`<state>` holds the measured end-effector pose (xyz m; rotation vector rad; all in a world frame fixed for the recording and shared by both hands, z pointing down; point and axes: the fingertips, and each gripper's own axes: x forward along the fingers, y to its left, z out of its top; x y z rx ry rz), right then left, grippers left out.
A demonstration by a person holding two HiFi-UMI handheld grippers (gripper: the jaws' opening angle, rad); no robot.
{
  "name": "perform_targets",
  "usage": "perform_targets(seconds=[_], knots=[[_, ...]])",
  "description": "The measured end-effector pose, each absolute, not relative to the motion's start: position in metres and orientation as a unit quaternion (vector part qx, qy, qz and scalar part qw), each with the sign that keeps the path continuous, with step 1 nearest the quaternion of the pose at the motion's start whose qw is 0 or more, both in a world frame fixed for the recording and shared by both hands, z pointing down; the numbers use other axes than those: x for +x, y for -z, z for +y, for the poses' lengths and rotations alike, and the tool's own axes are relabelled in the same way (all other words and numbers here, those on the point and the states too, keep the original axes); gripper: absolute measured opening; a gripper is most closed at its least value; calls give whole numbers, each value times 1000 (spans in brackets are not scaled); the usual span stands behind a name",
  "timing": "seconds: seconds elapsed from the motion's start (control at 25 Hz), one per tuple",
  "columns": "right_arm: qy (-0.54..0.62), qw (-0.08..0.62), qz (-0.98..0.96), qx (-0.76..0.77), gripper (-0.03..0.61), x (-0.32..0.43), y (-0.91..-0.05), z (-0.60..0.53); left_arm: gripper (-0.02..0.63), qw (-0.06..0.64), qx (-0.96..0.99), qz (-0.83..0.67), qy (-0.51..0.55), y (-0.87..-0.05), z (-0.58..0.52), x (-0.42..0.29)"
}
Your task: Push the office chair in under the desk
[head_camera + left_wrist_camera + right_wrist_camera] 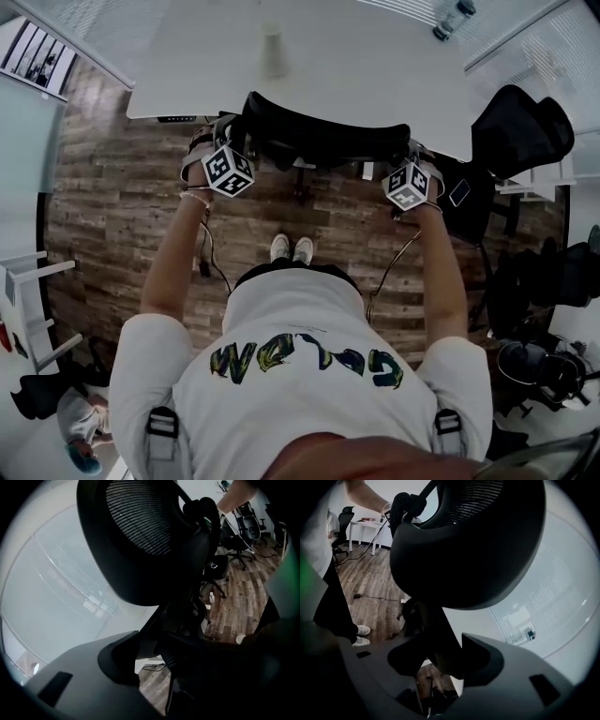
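The black office chair [323,131] stands at the near edge of the white desk [375,66], with its seat hidden beneath the desktop. My left gripper [230,136] holds the left end of the backrest and my right gripper [412,155] holds the right end. In the left gripper view the mesh headrest [140,527] looms above, and the chair's dark frame fills the gap in my left gripper [150,644]. The right gripper view shows the headrest [478,541] and the frame post wedged in my right gripper [440,653]. Both grippers are shut on the chair back.
A pale cup [272,52] and a bottle [453,19] stand on the desk. A second black chair [520,127] sits at the right, with bags and cables on the wooden floor behind it. My shoes [292,248] are just behind the chair. Glass walls enclose the desk.
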<state>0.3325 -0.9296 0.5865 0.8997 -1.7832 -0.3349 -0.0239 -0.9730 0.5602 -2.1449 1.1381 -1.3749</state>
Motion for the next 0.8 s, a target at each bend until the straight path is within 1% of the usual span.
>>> perform_targets(seconds=[0.4,0.48,0.56,0.64,0.68,0.8], knots=[[143,525,-752,373,229,342,-588,-937,132,169,-758,403,485,-561,-974,-15],[140,514,-755,382,242,342,-587,-937,133,166,-760,404,481,-560,-974,-16],[136,505,-754,398,256,341,-583,-935,147,149,-769,416,463,-557,-973,-19],[129,496,-750,418,259,341,-577,-931,144,126,-778,435,435,-549,-969,-23],[124,491,-749,427,258,342,-574,-928,141,120,-781,444,422,-544,-966,-25],[101,464,-748,464,205,347,-556,-918,114,104,-791,465,384,-527,-956,-25]])
